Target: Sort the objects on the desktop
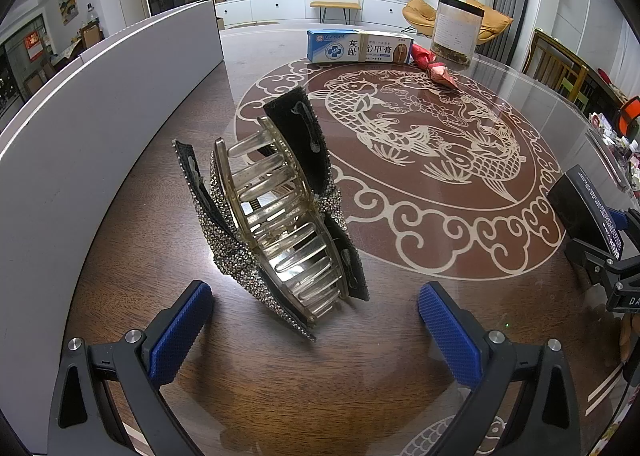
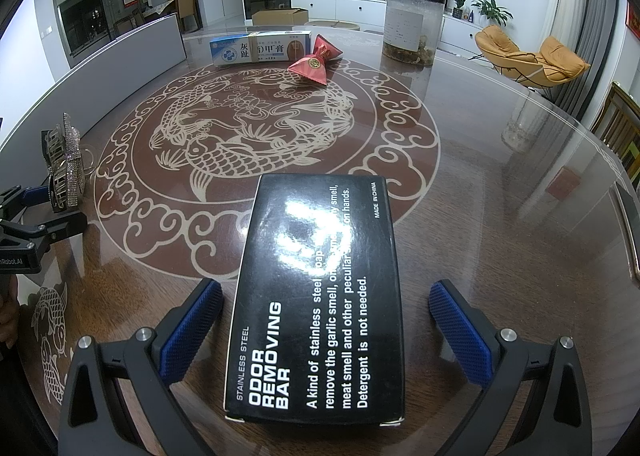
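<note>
Left wrist view: the left gripper (image 1: 312, 328) has its jaws wide apart, blue pads on either side of the lower frame. The rhinestone hair claw clip (image 1: 276, 223) stands on the glass-topped table (image 1: 500, 296) just ahead of the fingertips, toward 12 o'clock and a little left of the midline, touching neither pad. At 12 o'clock near the far edge lies the blue-and-white ointment box (image 1: 360, 47), with a red foil-wrapped packet (image 1: 434, 67) at about 1 o'clock beside it and a clear jar (image 1: 456, 31) behind that. A long grey panel (image 1: 100, 127) runs along the 9 to 11 o'clock side. At 3 o'clock the right gripper (image 1: 612, 256) and a black box edge show.

Right wrist view: the right gripper (image 2: 326, 328) also has its jaws apart. The black odor removing bar box (image 2: 320, 296) lies flat between the pads, its long axis pointing to 12 o'clock, near the left pad and clear of the right one. The ointment box (image 2: 260, 47), the red packet (image 2: 314, 65) and the jar (image 2: 414, 23) sit from 11 to 1 o'clock. The hair clip (image 2: 66, 163) appears at 9 o'clock.
</note>
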{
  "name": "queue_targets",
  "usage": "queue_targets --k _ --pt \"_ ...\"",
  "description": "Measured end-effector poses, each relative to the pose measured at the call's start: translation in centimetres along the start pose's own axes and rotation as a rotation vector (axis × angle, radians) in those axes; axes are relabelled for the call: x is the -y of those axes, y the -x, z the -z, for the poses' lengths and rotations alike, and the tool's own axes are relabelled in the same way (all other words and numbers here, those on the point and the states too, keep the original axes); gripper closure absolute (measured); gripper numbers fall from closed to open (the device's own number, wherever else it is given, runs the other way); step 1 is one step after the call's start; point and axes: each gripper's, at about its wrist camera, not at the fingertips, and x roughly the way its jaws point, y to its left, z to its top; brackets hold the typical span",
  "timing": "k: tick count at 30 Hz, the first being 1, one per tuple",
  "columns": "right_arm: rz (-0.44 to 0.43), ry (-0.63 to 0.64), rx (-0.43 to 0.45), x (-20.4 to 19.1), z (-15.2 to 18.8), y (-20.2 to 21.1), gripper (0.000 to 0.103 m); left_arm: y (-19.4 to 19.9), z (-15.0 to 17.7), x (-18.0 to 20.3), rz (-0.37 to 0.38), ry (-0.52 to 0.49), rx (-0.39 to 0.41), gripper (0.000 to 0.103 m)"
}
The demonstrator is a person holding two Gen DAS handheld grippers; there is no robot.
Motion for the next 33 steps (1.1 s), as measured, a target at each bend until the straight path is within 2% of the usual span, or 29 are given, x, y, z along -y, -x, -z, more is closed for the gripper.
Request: queue_targets --k 22,26,28,30,31,32,33 --pt "-0.001 0.000 0.000 0.0 0.0 -0.1 0.000 -0.1 0.1 0.0 -0.001 -0.001 -0.001 0.000" --pt "-0.008 0.014 -0.020 0.0 -0.3 -0.1 0.000 0.0 -0.2 0.2 0.019 -0.021 -0.010 0.000" --pt "-0.021 0.031 -0.060 0.1 -0.7 -0.3 0.000 0.5 -0.2 0.3 0.046 -0.028 0.007 0.013" --pt "-0.047 0.024 -0.081 0.2 -1.3 -0.4 0.004 0.8 -0.5 0.2 0.067 -0.039 0.018 0.043" --pt "-0.059 0.020 -0.079 0.2 -1.5 -0.3 0.015 0.9 -0.7 0.2 0.075 -0.044 0.019 0.052" --pt "-0.063 0.022 -0.086 0.1 -1.9 -0.1 0.022 1.1 -0.9 0.0 0.111 -0.048 0.012 0.067" --pt "-0.060 0.024 -0.097 0.1 -2.2 0.0 0.042 1.2 -1.0 -0.2 0.136 -0.043 0.005 0.069"
